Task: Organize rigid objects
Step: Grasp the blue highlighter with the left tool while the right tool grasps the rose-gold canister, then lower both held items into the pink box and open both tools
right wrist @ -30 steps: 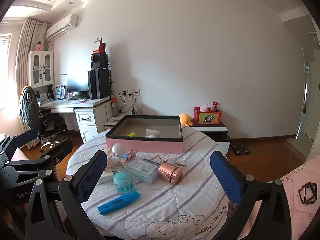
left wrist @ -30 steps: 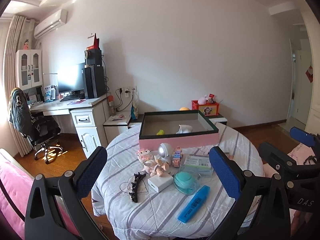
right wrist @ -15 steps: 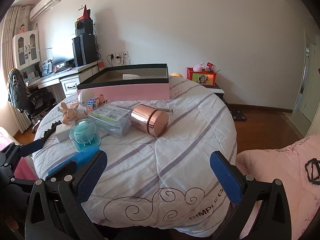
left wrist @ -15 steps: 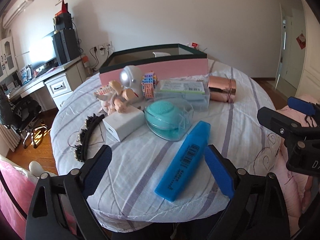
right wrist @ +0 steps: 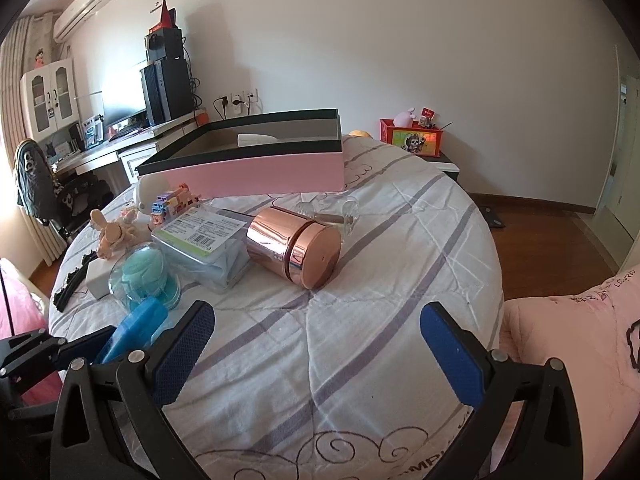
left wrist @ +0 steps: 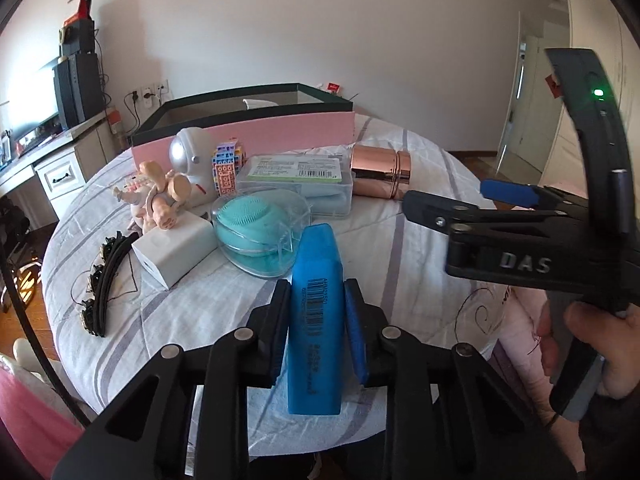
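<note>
A blue marker (left wrist: 316, 312) with a barcode lies lengthwise on the striped tablecloth (left wrist: 400, 264), near the front edge. My left gripper (left wrist: 316, 308) is closing on it, and both pads touch its long sides. In the right wrist view the marker (right wrist: 134, 330) shows at the lower left. My right gripper (right wrist: 316, 340) stands open over bare cloth with nothing between its fingers. A rose-gold canister (right wrist: 296, 246) lies on its side ahead of it. A pink box (left wrist: 248, 132) with a dark rim sits at the back of the table.
Behind the marker are a teal brush in a clear case (left wrist: 256, 224), a white adapter (left wrist: 172, 248), a black hair clip (left wrist: 100, 280), a doll (left wrist: 156, 196), an astronaut figure (left wrist: 188, 160), a block toy (left wrist: 228, 168) and a labelled clear box (left wrist: 296, 176). A hand (left wrist: 592, 344) holds the right gripper.
Both grippers came down toward the table. The left jaws went from wide open to closed around the blue marker. The right jaws stayed open.
</note>
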{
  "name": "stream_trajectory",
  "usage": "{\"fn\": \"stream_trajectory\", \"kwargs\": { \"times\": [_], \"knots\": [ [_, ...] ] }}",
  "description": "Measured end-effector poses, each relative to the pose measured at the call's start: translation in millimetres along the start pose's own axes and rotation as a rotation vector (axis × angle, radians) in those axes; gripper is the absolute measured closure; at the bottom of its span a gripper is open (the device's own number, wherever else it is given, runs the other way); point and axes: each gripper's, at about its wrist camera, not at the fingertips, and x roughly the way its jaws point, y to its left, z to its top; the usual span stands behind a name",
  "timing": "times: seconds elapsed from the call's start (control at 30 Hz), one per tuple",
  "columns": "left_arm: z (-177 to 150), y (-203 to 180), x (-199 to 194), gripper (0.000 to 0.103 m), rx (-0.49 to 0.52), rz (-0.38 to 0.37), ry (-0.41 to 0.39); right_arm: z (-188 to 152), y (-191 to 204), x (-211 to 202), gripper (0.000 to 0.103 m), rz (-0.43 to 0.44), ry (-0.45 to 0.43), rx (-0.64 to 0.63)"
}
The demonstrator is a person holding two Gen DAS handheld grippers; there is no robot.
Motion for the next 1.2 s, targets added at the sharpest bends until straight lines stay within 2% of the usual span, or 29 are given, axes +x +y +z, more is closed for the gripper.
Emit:
{"fn": "stream_trajectory", "kwargs": {
  "times": [0.2,0.37,0.43,0.5,0.57,0.63,0.73,0.77,0.87,1.0,1.2],
  "knots": [
    [10,8,-21,0.077,-0.027,-0.015,-0.053,12,1,27,0.0,0.017,0.051,0.03],
    [24,21,-23,0.077,-0.036,0.042,-0.082,24,1,46,0.0,0.026,0.076,0.054],
    [30,27,-20,0.077,-0.049,0.052,-0.086,28,0,55,0.0,0.003,0.099,0.044],
    [36,32,-18,0.077,-0.054,0.061,-0.089,31,-4,66,0.008,0.022,0.136,0.047],
    [41,37,-15,0.077,-0.062,0.063,-0.088,34,-7,71,0.008,0.04,0.15,0.041],
    [45,39,-12,0.077,-0.063,0.062,-0.087,38,-6,73,0.013,0.058,0.151,0.012],
    [53,42,-2,0.077,-0.065,0.063,-0.081,43,-3,79,0.037,0.093,0.161,-0.022],
    [56,44,0,0.077,-0.069,0.063,-0.076,43,-1,79,0.053,0.107,0.165,-0.037],
    [63,48,8,0.077,-0.075,0.066,-0.068,42,4,79,0.054,0.113,0.161,-0.065],
    [71,50,13,0.077,-0.074,0.068,-0.067,45,1,66,0.054,0.129,0.124,-0.039],
    [98,57,16,0.076,-0.068,0.058,-0.093,76,9,40,0.054,0.158,0.032,-0.059]
  ]
}}
